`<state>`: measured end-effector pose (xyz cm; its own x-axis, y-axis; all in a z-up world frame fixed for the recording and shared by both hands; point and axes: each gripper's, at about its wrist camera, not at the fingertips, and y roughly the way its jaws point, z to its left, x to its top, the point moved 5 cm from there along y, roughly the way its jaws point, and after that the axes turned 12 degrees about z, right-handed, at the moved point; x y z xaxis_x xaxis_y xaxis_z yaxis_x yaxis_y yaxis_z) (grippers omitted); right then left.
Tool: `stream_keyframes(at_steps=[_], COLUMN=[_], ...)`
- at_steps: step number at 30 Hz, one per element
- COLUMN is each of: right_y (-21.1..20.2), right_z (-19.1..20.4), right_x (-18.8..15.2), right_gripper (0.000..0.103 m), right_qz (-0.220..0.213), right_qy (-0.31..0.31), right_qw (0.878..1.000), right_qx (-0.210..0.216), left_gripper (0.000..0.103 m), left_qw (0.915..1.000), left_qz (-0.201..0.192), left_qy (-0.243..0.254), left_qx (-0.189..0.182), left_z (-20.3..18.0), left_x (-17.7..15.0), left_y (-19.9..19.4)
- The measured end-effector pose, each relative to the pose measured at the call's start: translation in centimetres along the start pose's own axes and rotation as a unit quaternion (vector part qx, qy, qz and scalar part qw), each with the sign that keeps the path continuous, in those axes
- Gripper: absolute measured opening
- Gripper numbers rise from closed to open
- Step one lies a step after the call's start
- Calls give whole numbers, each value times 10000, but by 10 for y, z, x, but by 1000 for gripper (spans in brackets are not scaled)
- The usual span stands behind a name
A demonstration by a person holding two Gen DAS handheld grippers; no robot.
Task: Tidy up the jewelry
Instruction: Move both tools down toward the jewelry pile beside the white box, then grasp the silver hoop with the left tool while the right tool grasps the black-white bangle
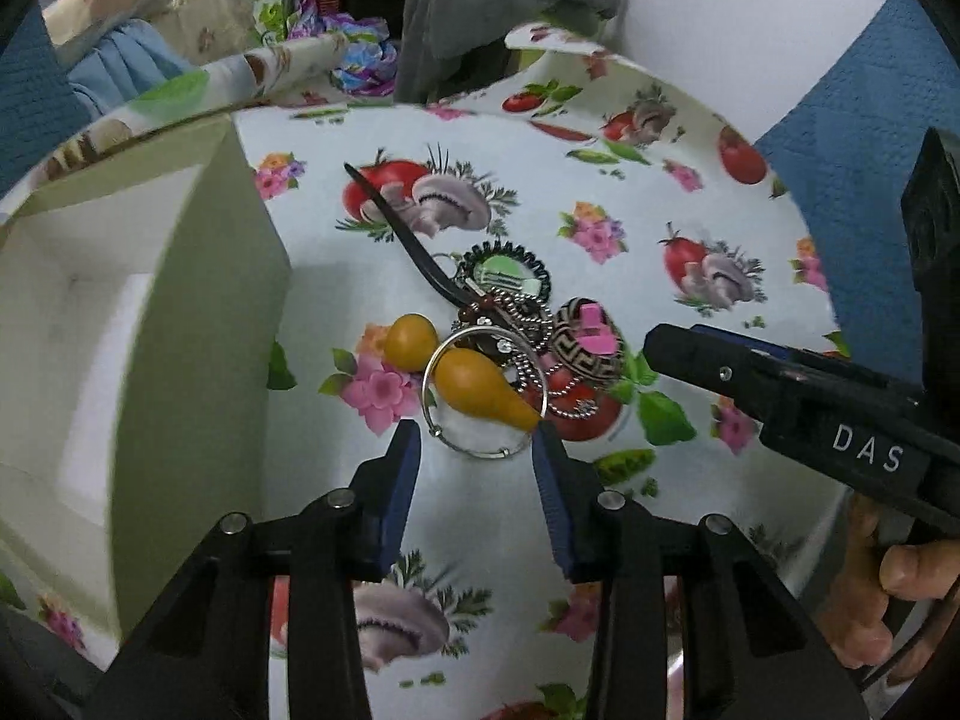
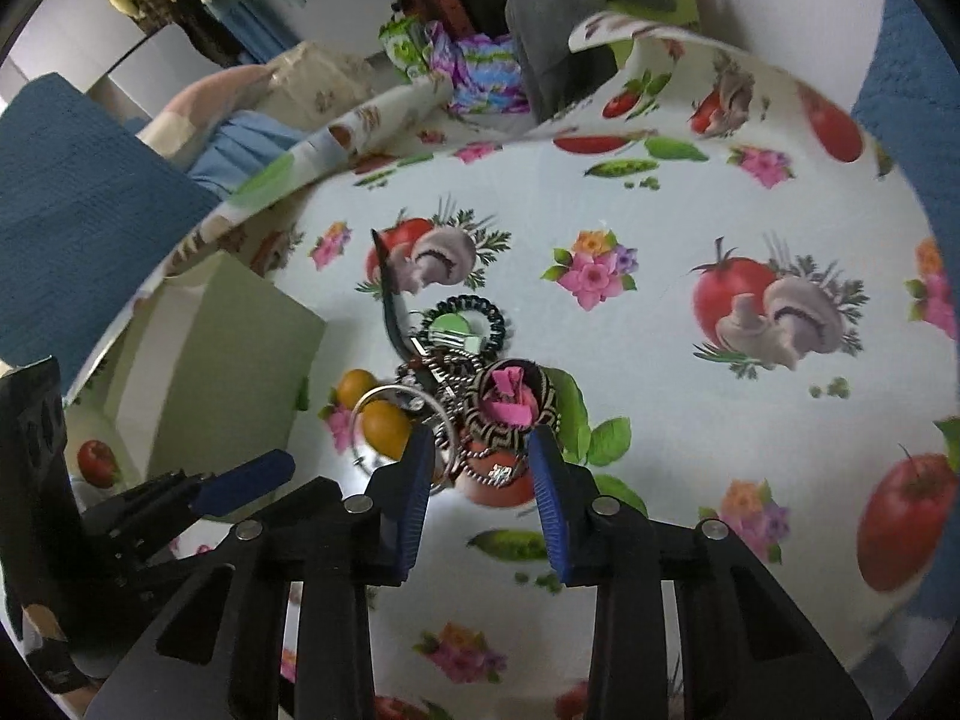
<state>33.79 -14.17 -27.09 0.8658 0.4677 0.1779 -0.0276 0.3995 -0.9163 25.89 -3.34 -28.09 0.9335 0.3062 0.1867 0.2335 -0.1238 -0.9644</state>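
Observation:
A pile of jewelry lies on the vegetable-print tablecloth [image 1: 600, 300]: a silver hoop ring [image 1: 480, 396], two yellow pear-shaped beads [image 1: 480, 390], silver chains [image 1: 528, 354], a black-and-tan patterned bangle [image 1: 585, 348] with a pink piece inside, a black beaded ring [image 1: 504, 267] and a black strap [image 1: 408, 234]. My left gripper [image 1: 477, 438] is open, its fingertips on either side of the hoop's near edge. My right gripper [image 2: 480, 450] is open over the chains [image 2: 498, 471], just before the patterned bangle [image 2: 516, 402]; it also shows in the left wrist view [image 1: 780, 390].
An open pale-green box [image 1: 150, 330] with a white inside stands left of the pile, also in the right wrist view [image 2: 228, 360]. Clothes and bags [image 1: 360, 54] lie beyond the table's far edge. Blue fabric [image 2: 78, 180] covers the sides.

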Motion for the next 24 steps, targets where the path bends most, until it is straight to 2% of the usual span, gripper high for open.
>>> stream_keyframes(at_steps=[3, 6, 11, 12, 14, 15, 17, 19, 21, 24], right_y=[16, 28, 46, 49, 53, 55, 57, 60, 57, 52], right_z=[-5, -7, -6, -6, -5, -4, -3, -3, -4, -2], right_x=[11, 20, 30, 31, 33, 34, 35, 33, 33, 32], right_gripper=[28, 24, 23, 23, 23, 21, 10, 9, 8, 7], right_qz=[120, 181, 296, 325, 335, 327, 335, 413, 381, 317], right_qy=[-42, -140, -246, -261, -308, -328, -386, -415, -407, -372], right_qw=[9999, 9997, 9991, 9989, 9987, 9986, 9979, 9973, 9971, 9971], right_qx=[3, -28, -165, -192, -217, -252, -396, -453, -511, -577], left_gripper=[37, 36, 34, 30, 29, 29, 29, 26, 16, 7], left_qw=[9999, 9993, 9988, 9990, 9990, 9991, 9993, 9995, 9997, 9994], left_qz=[77, 161, 180, 209, 256, 242, 182, 166, 147, 177], left_qy=[-72, -92, -67, -67, -107, -107, -64, -48, -86, -273], left_qx=[79, 319, 440, 400, 337, 317, 309, 277, 170, -72], left_z=[3, 6, 13, 15, 17, 18, 18, 18, 19, 22], left_x=[5, 8, 11, 12, 13, 14, 15, 16, 17, 21], left_y=[14, 26, 36, 37, 41, 42, 41, 43, 42, 42])
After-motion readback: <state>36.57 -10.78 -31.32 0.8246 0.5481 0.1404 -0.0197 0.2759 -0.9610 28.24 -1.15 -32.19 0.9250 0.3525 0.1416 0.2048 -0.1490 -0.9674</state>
